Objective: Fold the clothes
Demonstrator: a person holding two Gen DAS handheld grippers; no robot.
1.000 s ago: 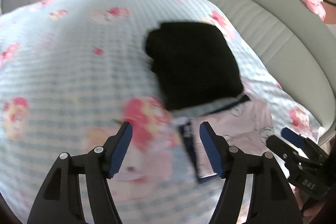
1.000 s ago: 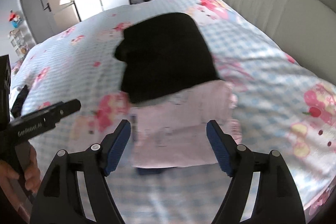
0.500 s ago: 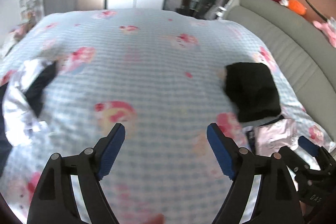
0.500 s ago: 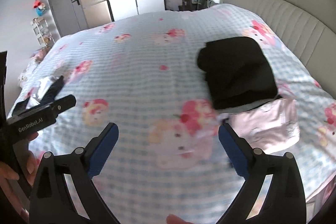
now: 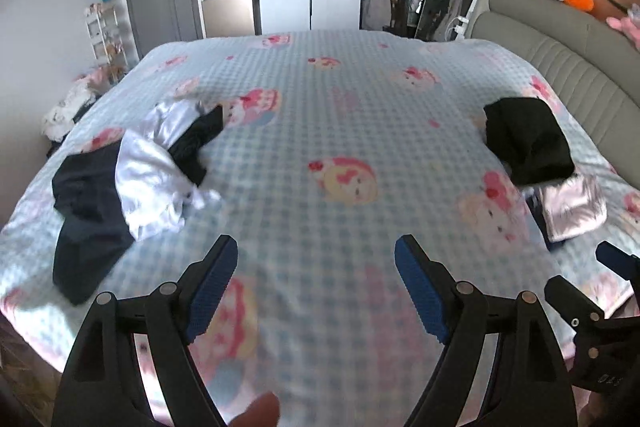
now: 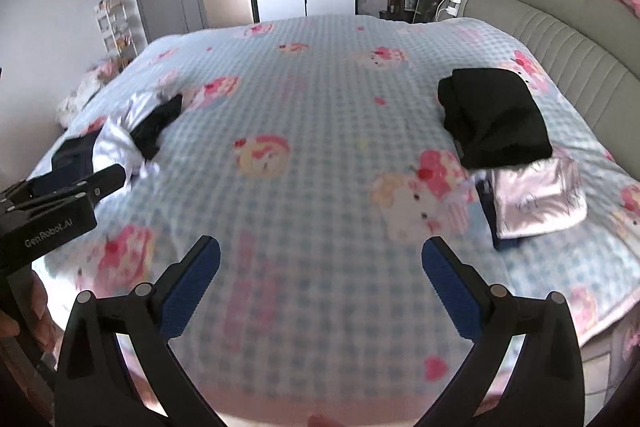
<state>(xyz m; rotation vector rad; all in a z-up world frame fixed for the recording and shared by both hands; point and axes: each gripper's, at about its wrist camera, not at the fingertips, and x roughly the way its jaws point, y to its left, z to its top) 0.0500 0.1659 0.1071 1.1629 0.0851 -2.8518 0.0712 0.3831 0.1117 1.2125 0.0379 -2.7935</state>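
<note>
Both tools spread wide, empty, above the bed (image 5: 320, 131): left tool (image 5: 316, 283), right tool (image 6: 320, 275). Folded black garment (image 6: 494, 117) and folded pink garment (image 6: 536, 199) touching near the headboard (image 6: 560, 39); unfolded pile (image 5: 132, 171) well apart, opposite side.

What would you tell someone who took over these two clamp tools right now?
Left gripper: jaws open, holding nothing.
Right gripper: jaws open, holding nothing.
Both hover over the bed.
Done: folded black garment and folded pink garment lie near the headboard.
Left: the crumpled pile of white and dark clothes on the opposite side needs folding.
</note>
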